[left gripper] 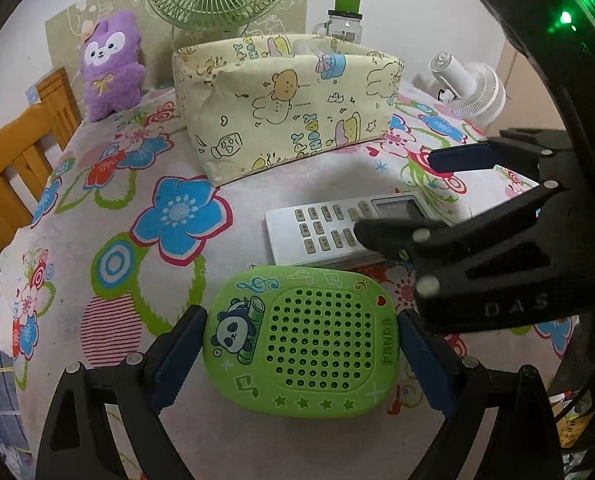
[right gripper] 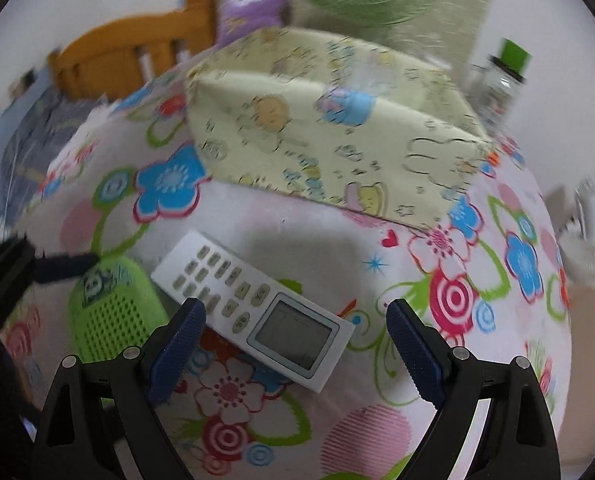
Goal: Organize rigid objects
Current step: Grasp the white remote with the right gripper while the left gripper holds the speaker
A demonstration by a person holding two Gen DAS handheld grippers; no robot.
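A: Progress? Little done, by the look of it. Speaker (left gripper: pixel 301 344) and remote (left gripper: pixel 349 228) both lay out on the floral desk (left gripper: pixel 225 440), neither inside the fabric box (left gripper: pixel 285 104).

B: Left hand-held gripper (left gripper: pixel 301 354)?

A: Spread wide, released, straddling the speaker, one pad at 9 o'clock and one at 3 o'clock of it. Close to the edges, possibly touching on the 3 o'clock side, but not clenched on it and nothing lifted.

B: Right hand-held gripper (right gripper: pixel 295 344)?

A: Also spread, grasping nothing. Hung over the screen end of the remote (right gripper: pixel 257 308), with the remote angled across and under its 9 o'clock pad. Seen from the left camera at 3 o'clock, above the remote's keys.

B: Box?

A: Stood at 12 o'clock of both items, well apart from them, open at the top. Contents hard to tell; something pale inside.

B: Left to do?

A: Judged nearly everything: closing on each item, carrying, then setting down in the box, presumably.
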